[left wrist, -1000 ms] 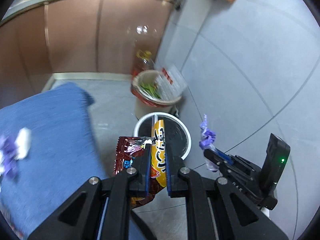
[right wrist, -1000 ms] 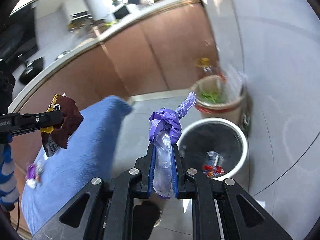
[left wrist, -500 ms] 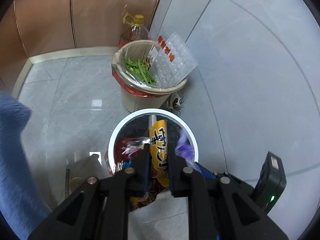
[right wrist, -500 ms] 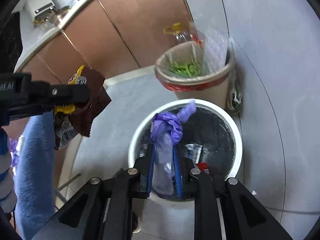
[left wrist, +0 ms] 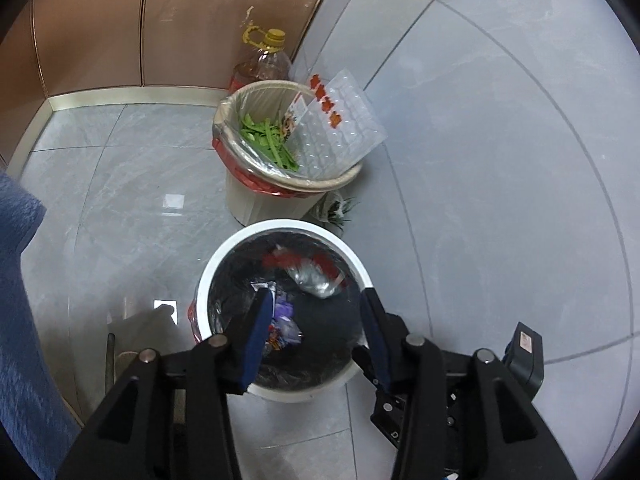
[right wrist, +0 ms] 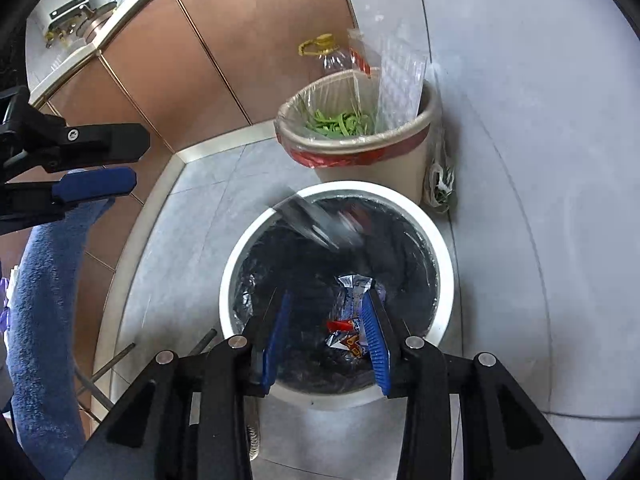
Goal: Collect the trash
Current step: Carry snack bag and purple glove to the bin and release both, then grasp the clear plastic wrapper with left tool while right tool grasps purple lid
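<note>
Jaws on both grippers stand spread and hold nothing, poised over the white trash bin with its black liner. Left gripper and right gripper both look down into it. Snack wrappers and a purple bag lie at the bottom; a blurred wrapper is in mid-air at the rim. Just behind stands a beige bin holding green bean scraps and a clear plastic tray.

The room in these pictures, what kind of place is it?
Probably a home kitchen corner. A cooking oil bottle stands by brown cabinets. A beige bin holds green vegetable scraps. In front, a white bin holds snack wrappers on a grey tiled floor.
</note>
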